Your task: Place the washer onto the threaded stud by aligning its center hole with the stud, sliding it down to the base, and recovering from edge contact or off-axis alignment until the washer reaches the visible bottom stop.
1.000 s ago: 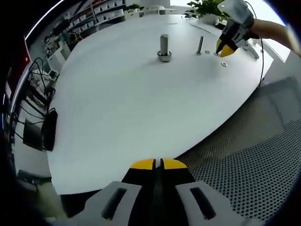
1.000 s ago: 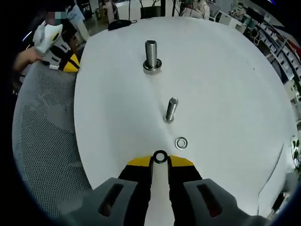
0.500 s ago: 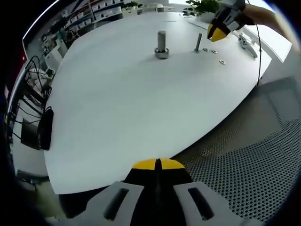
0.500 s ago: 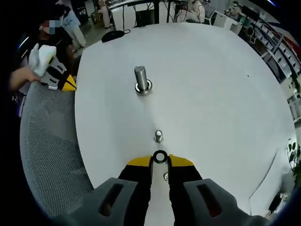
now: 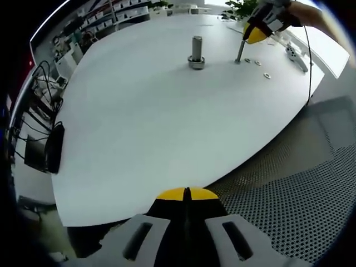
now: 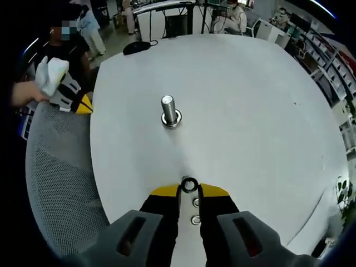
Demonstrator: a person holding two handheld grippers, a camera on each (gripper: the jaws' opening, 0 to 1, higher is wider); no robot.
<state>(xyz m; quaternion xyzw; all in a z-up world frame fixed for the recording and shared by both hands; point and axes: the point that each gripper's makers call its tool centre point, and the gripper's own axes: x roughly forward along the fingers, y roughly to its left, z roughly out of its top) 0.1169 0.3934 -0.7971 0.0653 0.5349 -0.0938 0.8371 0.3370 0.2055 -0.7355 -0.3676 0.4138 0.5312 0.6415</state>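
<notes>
Right gripper view: the right claw [image 6: 189, 191] was clamped on a dark washer [image 6: 189, 184], held edge-on between its yellow tips above the white table [image 6: 256, 111]. The top of the thin threaded stud [image 6: 186, 179] showed just behind the washer, so close that contact could not be judged. Two loose washers [image 6: 195, 211] lay on the table between the jaws. Farther off stood a thick bolt [image 6: 169, 110] with a ring at its base. At the left edge, the left claw [image 6: 83, 104] was held by a person's hand over a grey mesh chair [image 6: 55, 183].

Left gripper view: the left claw [image 5: 187, 193] had its yellow tips together, with nothing between them, at the near table [image 5: 139, 122] edge. Across the table, the right claw [image 5: 253, 34] sat at the top of the thin stud [image 5: 240, 53], with spare washers [image 5: 262, 68] lying beside the stud and the thick bolt [image 5: 196, 52] to its left
</notes>
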